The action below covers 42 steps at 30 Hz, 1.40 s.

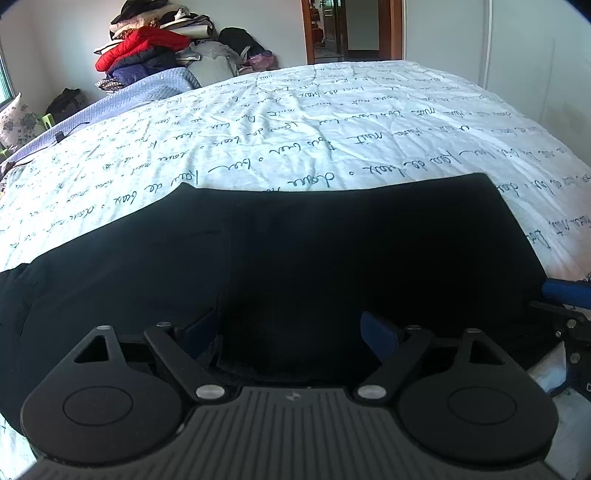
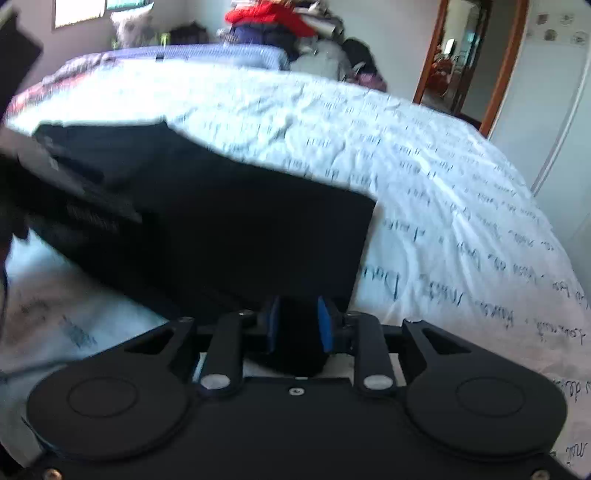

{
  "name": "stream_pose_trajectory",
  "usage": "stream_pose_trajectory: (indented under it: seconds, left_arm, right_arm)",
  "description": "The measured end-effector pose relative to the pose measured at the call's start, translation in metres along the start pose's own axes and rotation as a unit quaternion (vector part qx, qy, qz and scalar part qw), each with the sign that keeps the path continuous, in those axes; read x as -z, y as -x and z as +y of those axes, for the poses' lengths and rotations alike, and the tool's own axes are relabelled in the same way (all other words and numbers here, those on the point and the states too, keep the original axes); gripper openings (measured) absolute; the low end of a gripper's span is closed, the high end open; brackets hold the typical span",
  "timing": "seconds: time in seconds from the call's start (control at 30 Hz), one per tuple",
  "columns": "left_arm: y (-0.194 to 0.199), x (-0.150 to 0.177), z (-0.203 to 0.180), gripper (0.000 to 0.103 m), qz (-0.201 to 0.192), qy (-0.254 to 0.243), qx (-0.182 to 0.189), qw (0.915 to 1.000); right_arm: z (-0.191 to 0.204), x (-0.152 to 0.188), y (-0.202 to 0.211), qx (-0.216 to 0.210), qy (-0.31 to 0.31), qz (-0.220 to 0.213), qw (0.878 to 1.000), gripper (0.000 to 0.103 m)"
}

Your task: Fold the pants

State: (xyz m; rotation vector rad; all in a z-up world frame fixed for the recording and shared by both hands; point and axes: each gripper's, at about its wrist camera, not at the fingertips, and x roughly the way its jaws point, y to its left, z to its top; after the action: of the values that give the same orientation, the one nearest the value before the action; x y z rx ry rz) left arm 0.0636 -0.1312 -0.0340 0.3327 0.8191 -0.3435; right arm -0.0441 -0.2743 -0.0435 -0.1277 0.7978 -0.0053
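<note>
Black pants (image 1: 314, 240) lie spread across the near part of a bed covered by a white sheet with dark script (image 1: 295, 122). My left gripper (image 1: 291, 332) is open, its blue pads wide apart, with a fold of the pants' near edge lying between them. My right gripper (image 2: 297, 325) is shut on the near edge of the pants (image 2: 229, 229), close to their right corner. The right gripper's blue finger also shows at the right edge of the left wrist view (image 1: 565, 290). The right wrist view is motion-blurred.
A pile of clothes with a red jacket (image 1: 147, 44) sits at the far left of the bed, beside a lilac quilt (image 1: 147, 88). A wooden doorway (image 1: 351, 29) stands beyond the far edge. A dark object (image 2: 74, 192) lies at the left.
</note>
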Motion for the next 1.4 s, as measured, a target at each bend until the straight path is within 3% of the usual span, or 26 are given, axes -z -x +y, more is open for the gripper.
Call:
stream_pose_trajectory:
  seconds: [0.5,0.67,0.87,1.03,1.17,1.27,1.4]
  left_arm:
    - [0.012,0.01,0.019,0.089,-0.001,0.012,0.01,0.9999]
    - [0.023,0.018,0.048,0.089,-0.001,0.034,0.002,0.9994]
    - [0.052,0.041,0.103,0.089,-0.009,0.063,-0.031,0.9975]
    - [0.081,0.079,0.169,0.089,-0.009,0.091,-0.098,0.991]
    - [0.103,0.114,0.238,0.089,0.008,0.168,-0.146,0.9748]
    - [0.115,0.13,0.281,0.089,0.014,0.229,-0.151,0.9615]
    - [0.115,0.135,0.313,0.089,0.026,0.269,-0.145,0.9518]
  right_arm:
    - [0.025,-0.016,0.036,0.019,0.036,-0.021,0.999,0.026]
    - [0.055,-0.033,0.049,-0.005,0.061,-0.049,0.997,0.032]
    - [0.107,-0.055,0.055,-0.066,0.096,-0.085,0.99,0.046]
    - [0.155,-0.075,0.065,-0.117,0.159,-0.118,0.973,0.052]
    - [0.192,-0.086,0.071,-0.144,0.213,-0.143,0.956,0.058]
    - [0.225,-0.09,0.065,-0.139,0.262,-0.154,0.942,0.061]
    - [0.28,-0.088,0.048,-0.11,0.346,-0.186,0.913,0.064]
